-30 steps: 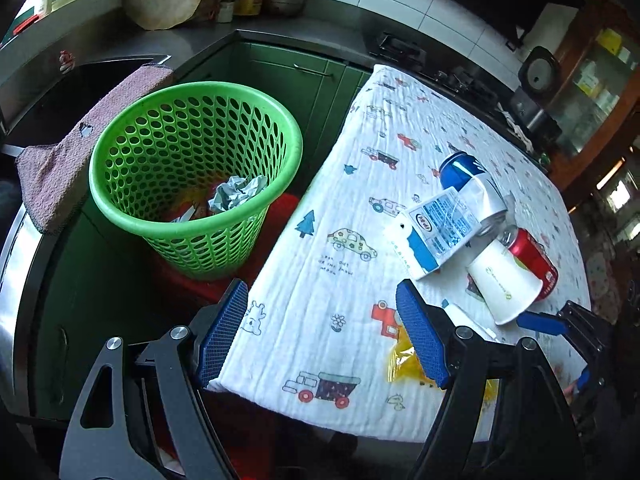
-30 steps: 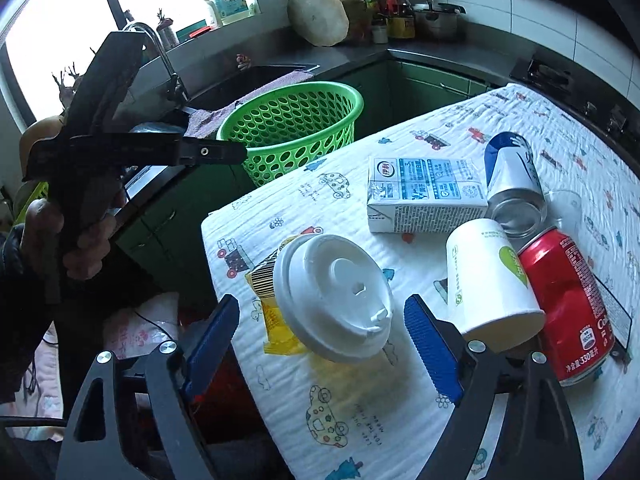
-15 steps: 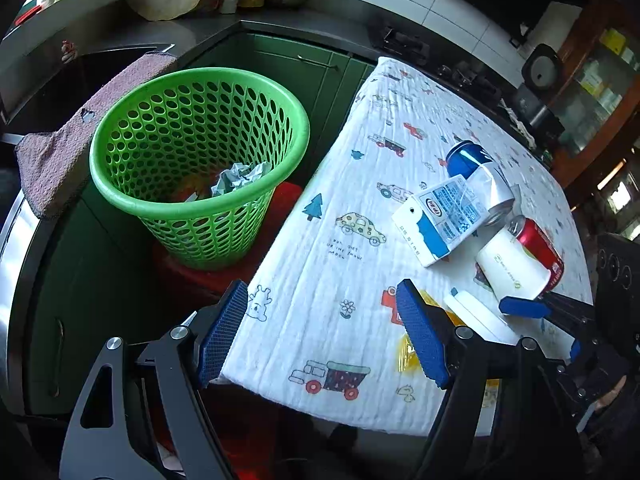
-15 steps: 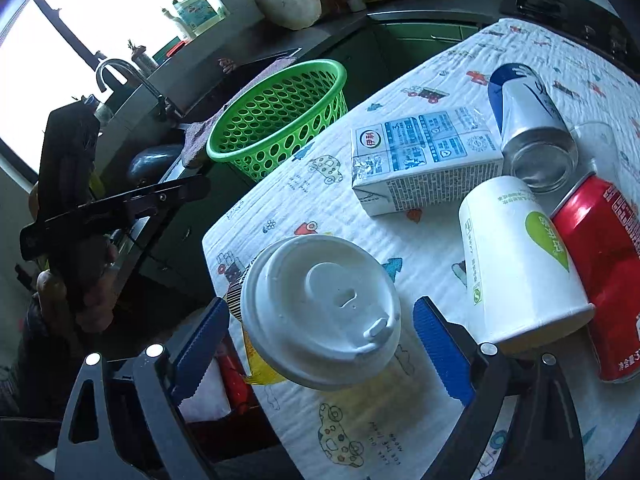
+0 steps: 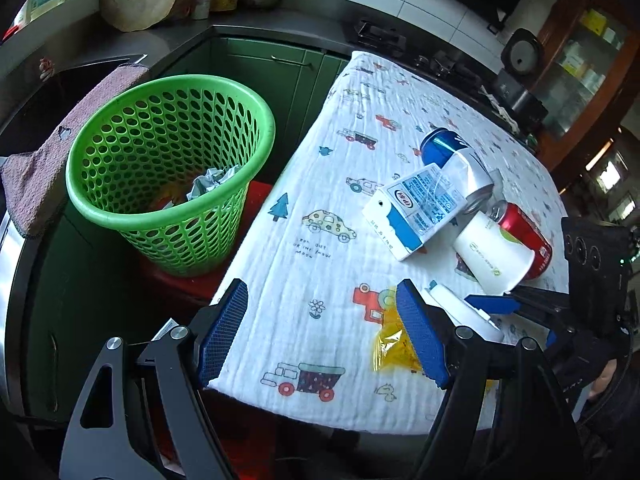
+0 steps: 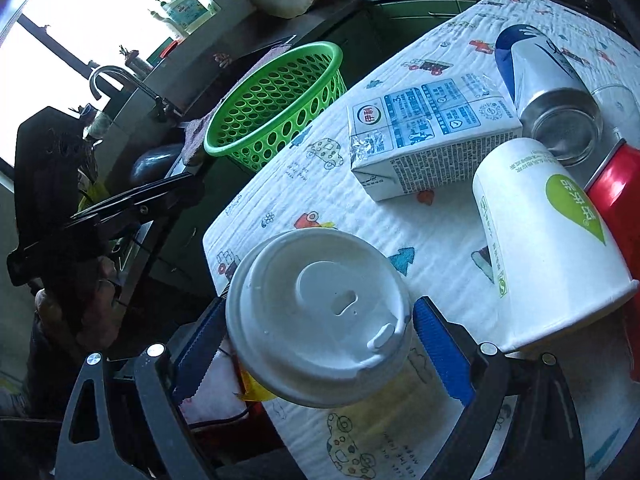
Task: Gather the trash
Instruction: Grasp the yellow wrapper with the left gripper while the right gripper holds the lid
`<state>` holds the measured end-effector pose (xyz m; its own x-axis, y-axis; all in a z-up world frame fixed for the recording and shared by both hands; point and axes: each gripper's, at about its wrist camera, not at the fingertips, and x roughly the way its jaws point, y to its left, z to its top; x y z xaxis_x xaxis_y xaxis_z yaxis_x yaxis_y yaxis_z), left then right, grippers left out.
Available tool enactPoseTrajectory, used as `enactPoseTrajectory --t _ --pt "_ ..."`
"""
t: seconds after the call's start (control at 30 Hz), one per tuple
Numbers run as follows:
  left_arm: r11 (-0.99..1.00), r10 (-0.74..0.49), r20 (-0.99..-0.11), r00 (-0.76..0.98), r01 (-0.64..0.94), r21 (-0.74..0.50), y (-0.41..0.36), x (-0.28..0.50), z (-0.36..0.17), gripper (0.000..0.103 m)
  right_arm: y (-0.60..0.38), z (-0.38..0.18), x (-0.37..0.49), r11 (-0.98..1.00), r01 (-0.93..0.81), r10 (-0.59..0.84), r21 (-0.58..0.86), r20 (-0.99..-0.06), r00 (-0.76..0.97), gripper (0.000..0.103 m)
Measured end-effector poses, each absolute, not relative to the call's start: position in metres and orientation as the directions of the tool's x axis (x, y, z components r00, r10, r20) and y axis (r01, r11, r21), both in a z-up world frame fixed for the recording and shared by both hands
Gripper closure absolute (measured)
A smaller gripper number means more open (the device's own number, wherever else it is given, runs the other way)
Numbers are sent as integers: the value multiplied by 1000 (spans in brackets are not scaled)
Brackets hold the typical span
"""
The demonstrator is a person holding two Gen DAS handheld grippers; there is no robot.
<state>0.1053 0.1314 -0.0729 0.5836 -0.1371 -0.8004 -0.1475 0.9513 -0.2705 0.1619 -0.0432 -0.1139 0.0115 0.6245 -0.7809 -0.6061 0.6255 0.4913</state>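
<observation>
On the worktop (image 5: 320, 240), which is covered with a white cloth printed with small cars and trees, several pieces of trash lie close together near one corner. A white plastic lid (image 6: 320, 320) sits nearest to the edge, partly on top of a yellow wrapper (image 5: 390, 346). Beyond the lid lies a white paper cup (image 6: 548, 240) on its side, and just beside it a red can (image 5: 524, 232) also lies flat. A milk carton (image 6: 432, 132) lies on its side between the cup and a blue and white can (image 6: 536, 84), which touches the carton.

Beside the worktop, lower than its surface, stands a green basket (image 5: 168, 172) with many holes. It rests on something red, and some crumpled paper (image 5: 212, 182) lies at its bottom. A pinkish towel (image 5: 48, 164) hangs over the sink edge next to the basket.

The right tool (image 6: 316, 344) is placed around the white lid: its blue pads (image 6: 440, 356) stand apart, one on each side of the lid, and its jaws have just been opening wider. I cannot tell if the pads touch the lid rim. The left tool (image 5: 320, 336) hovers above the worktop corner with its jaws wide apart and nothing between them. A hand (image 6: 76, 296) holding this left tool is visible in the right wrist view.
</observation>
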Motion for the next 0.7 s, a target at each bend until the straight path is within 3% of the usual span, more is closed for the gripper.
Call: enactPoseTrajectory --t 0.3,0.7 --pt "953 -136 -801 583 -145 -267 132 99 -72 27 -51 -108 159 618 -597 654 512 -756 29 19" --pt "940 -250 -789 561 -55 -337 95 90 -70 27 -97 -62 133 663 -654 632 365 -741 227 19"
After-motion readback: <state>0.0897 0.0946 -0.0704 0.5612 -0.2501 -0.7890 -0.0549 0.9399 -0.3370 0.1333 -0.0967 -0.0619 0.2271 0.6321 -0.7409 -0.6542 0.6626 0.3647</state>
